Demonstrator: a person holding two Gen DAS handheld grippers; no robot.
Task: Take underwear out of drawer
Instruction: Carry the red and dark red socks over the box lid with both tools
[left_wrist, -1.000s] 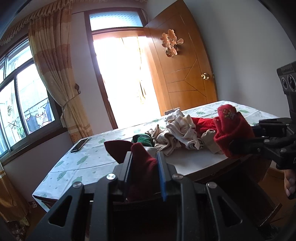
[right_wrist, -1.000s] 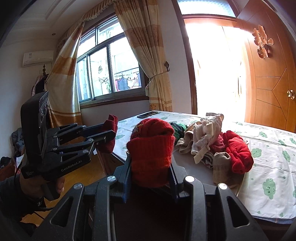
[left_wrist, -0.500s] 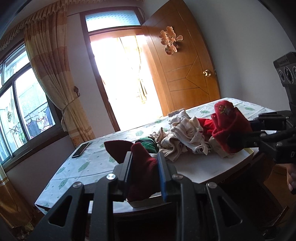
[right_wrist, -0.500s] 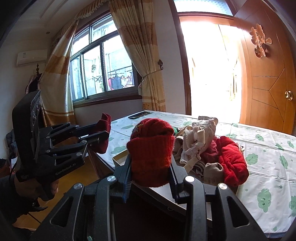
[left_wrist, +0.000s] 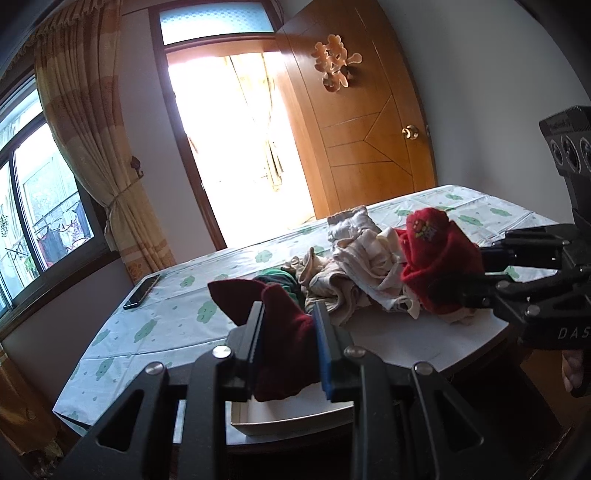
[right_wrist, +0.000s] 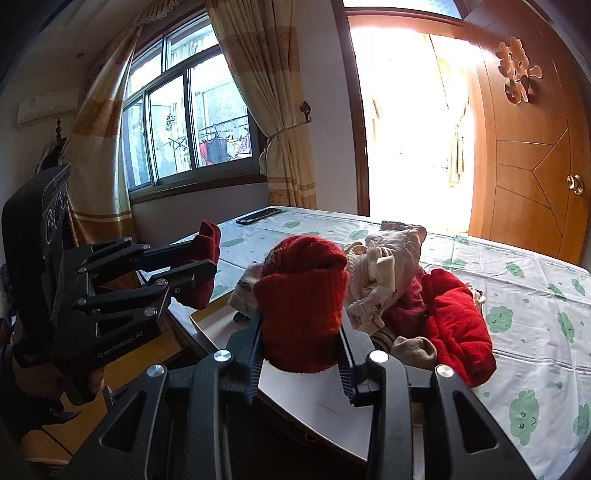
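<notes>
A dark red garment (left_wrist: 280, 354) is pinched in my left gripper (left_wrist: 288, 314), which is shut on it just above the near rim of a shallow white drawer (left_wrist: 288, 424). My right gripper (right_wrist: 301, 325) is shut on a bright red knit garment (right_wrist: 303, 288) with a small embroidered patch, held over the same drawer (right_wrist: 295, 402). Each gripper shows in the other's view: the right gripper (left_wrist: 469, 275) at the right, the left gripper (right_wrist: 207, 258) at the left. A pile of beige underwear (left_wrist: 354, 251) and another red piece (right_wrist: 454, 325) lies in the drawer behind them.
The drawer rests on a table with a green-cloud tablecloth (right_wrist: 524, 317). A dark phone (left_wrist: 142, 291) lies near the far left edge. Behind stand a wooden door (left_wrist: 369, 147), a bright doorway and a curtained window (right_wrist: 192, 129). A hand (right_wrist: 37, 373) holds the left gripper.
Both grippers have moved level toward the table with their garments still clamped. They now hang over the drawer's near edge, and the pile looks closer.
</notes>
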